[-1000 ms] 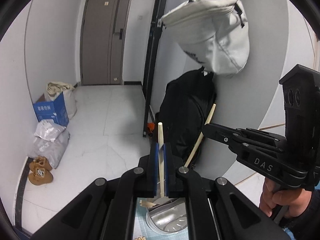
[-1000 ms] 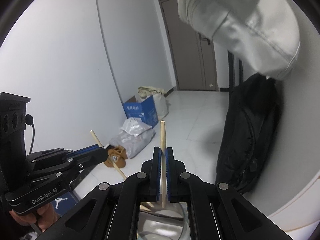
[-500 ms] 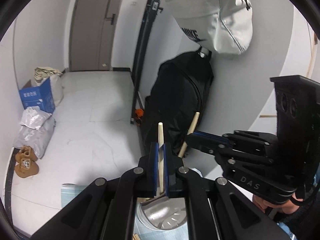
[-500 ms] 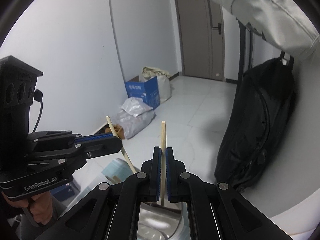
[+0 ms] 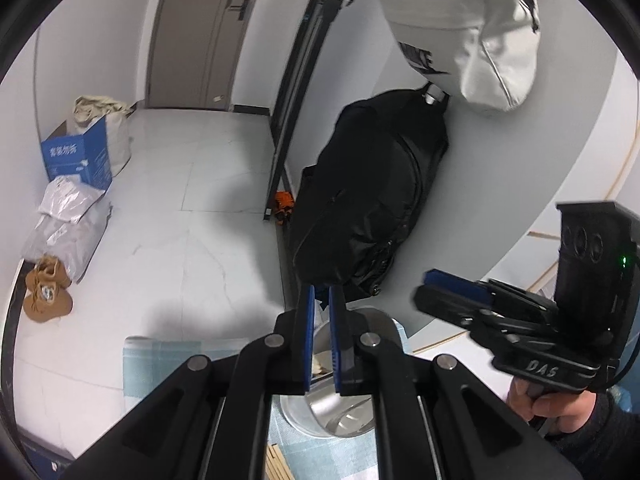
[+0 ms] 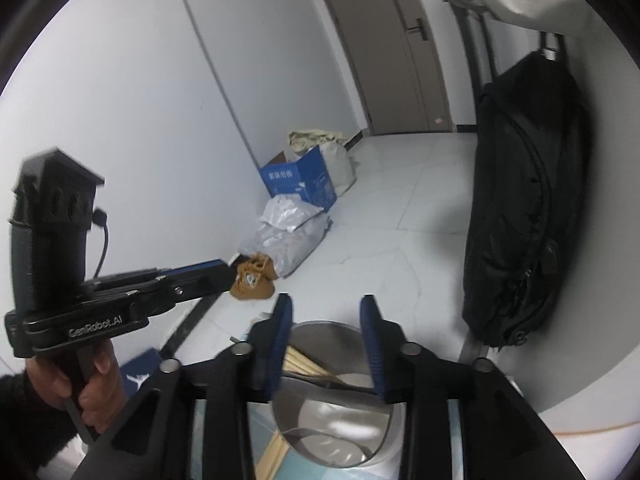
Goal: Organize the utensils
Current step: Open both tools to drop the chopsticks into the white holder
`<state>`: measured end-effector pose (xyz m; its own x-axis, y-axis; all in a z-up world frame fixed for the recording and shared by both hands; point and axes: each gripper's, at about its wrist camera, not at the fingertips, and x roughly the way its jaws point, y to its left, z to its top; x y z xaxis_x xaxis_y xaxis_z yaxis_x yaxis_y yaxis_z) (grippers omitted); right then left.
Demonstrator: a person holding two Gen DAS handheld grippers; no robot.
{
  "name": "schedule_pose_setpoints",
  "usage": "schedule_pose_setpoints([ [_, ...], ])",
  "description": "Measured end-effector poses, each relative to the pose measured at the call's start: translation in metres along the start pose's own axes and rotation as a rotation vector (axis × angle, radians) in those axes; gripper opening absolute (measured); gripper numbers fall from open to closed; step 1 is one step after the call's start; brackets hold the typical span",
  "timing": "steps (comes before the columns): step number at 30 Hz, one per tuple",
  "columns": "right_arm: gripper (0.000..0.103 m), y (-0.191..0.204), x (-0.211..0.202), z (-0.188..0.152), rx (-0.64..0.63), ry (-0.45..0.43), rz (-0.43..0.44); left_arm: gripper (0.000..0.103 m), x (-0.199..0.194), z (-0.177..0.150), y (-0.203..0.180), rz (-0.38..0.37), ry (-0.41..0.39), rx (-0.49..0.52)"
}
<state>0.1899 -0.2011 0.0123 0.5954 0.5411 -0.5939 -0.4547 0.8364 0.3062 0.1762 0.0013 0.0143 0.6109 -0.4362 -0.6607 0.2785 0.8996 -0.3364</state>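
Both wooden chopsticks [image 6: 304, 364] have been released into the round steel container [image 6: 336, 420]; right gripper [image 6: 326, 344] fingers are spread above it, left gripper [image 5: 320, 336] fingers slightly parted.

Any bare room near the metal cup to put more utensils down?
Little in view. Bare blue mat lies left of the metal cup; loose chopsticks lie at the cup's lower left. Inside the cup, chopsticks crowd the left rim; the middle and right look free. Both grippers block the rest.
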Motion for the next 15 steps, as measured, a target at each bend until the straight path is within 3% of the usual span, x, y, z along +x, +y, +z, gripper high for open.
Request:
schedule_pose_setpoints([
  [2, 0.037, -0.002, -0.006, -0.002, 0.017, -0.011, -0.001, 0.009, -0.003, -0.001, 0.003, 0.012, -0.009, -0.012],
  [7, 0.049, -0.002, -0.02, -0.006, 0.04, -0.039, -0.029, 0.044, -0.016, -0.007, 0.006, 0.107, -0.057, -0.035],
  [14, 0.06, 0.009, -0.038, -0.013, 0.059, -0.078, -0.036, 0.047, -0.036, -0.013, -0.002, 0.182, -0.108, -0.03],
  [15, 0.06, 0.011, -0.04, -0.014, 0.062, -0.08, -0.034, 0.053, -0.038, -0.014, -0.002, 0.196, -0.117, -0.027],
])
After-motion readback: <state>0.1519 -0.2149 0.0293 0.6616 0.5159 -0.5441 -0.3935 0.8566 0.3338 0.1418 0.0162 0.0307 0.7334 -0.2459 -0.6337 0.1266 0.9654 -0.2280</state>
